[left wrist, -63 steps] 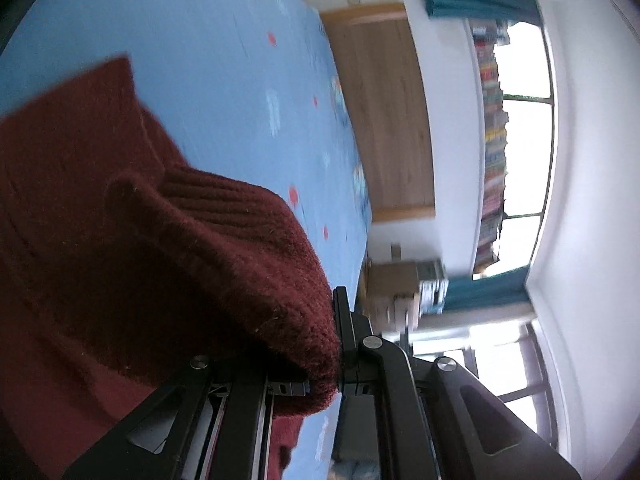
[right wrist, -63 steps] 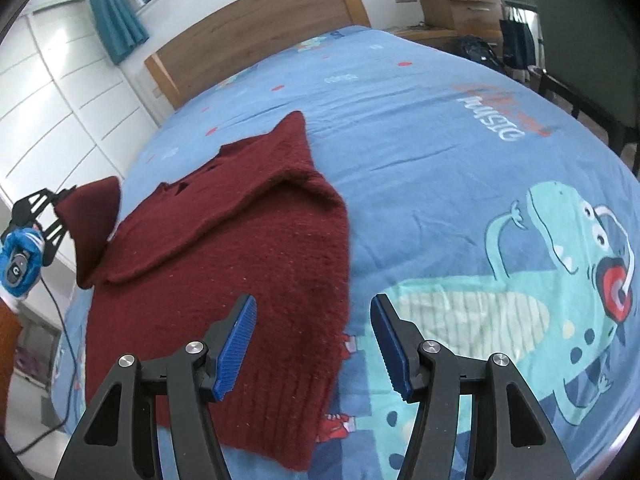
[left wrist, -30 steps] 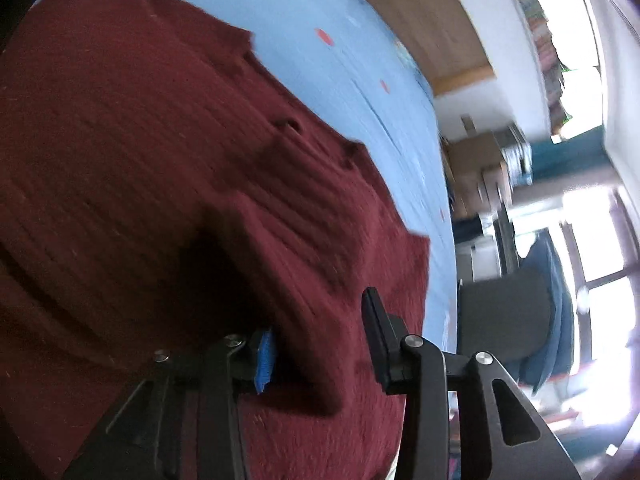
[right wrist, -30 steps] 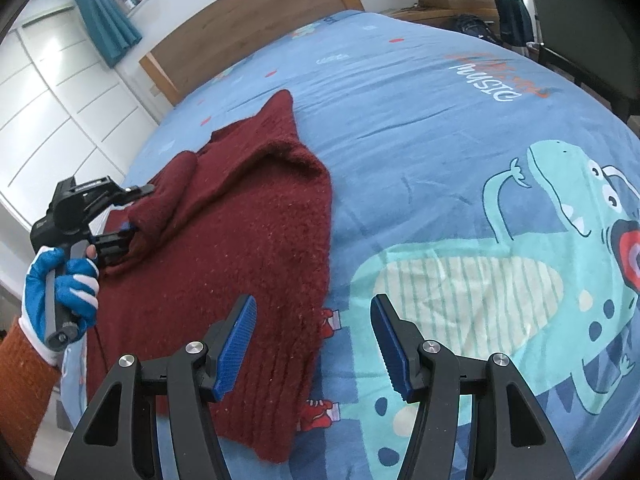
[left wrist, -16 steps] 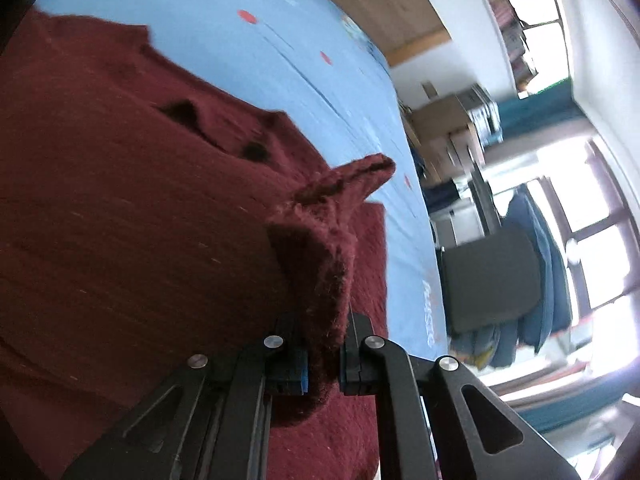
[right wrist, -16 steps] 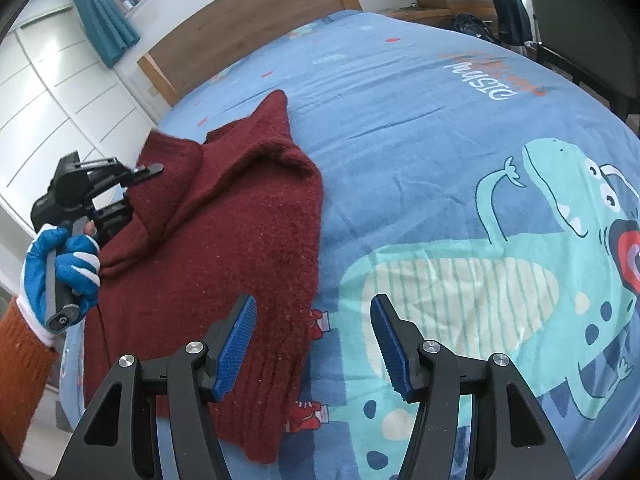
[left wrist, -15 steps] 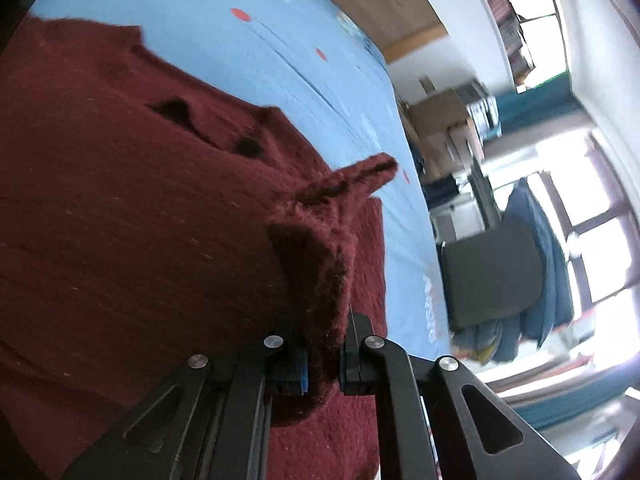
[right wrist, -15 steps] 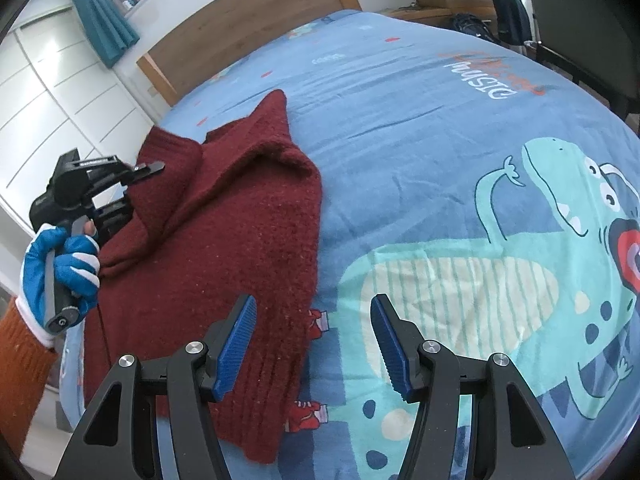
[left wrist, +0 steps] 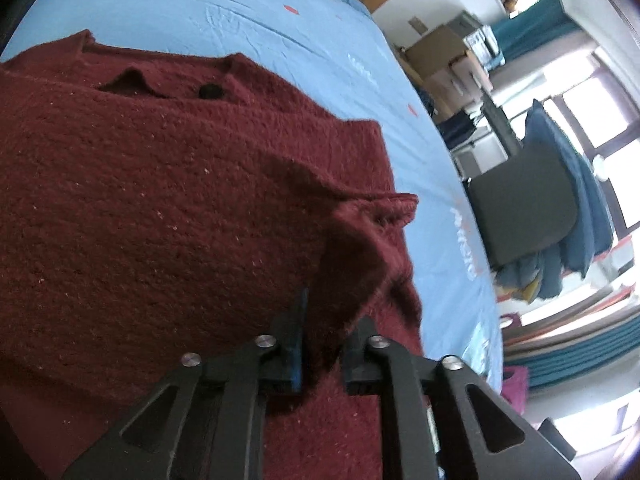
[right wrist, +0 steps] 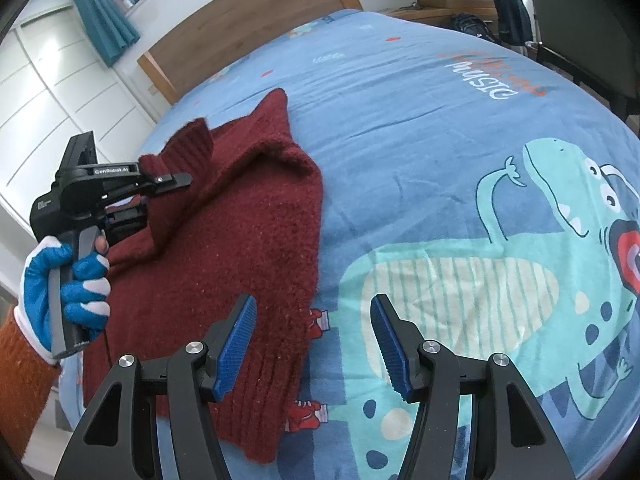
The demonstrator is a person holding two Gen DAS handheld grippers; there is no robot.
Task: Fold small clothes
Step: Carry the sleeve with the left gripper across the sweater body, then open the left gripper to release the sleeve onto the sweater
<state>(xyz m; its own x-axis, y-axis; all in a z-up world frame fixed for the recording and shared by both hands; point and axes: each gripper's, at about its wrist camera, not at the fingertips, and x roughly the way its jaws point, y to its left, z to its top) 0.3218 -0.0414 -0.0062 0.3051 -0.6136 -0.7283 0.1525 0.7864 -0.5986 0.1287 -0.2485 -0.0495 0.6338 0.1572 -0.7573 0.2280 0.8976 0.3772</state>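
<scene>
A dark red knitted sweater (right wrist: 248,240) lies flat on the blue bed sheet (right wrist: 400,120). It fills most of the left wrist view (left wrist: 160,200). My left gripper (right wrist: 164,196) hovers over the sweater's left side with one sleeve (left wrist: 360,248) folded inward and lifted. The ribbed cuff (right wrist: 192,140) sticks up above the fingers. Its jaws are opening, and the sleeve fabric still fills the gap between the pads (left wrist: 298,340). My right gripper (right wrist: 313,308) hangs open over the sweater's lower right edge with nothing between its fingers.
A hand in a blue and white glove (right wrist: 76,280) holds the left gripper's handle. The sheet carries a large dinosaur print (right wrist: 500,280). A wooden headboard (right wrist: 240,28) and white wardrobe doors (right wrist: 48,100) stand behind. A dark chair (left wrist: 528,208) with blue clothes stands beside the bed.
My left gripper pinched the sleeve tight, rolled and carried it inward over the sweater's body; the jaws now stand a little wider. The right gripper has not moved.
</scene>
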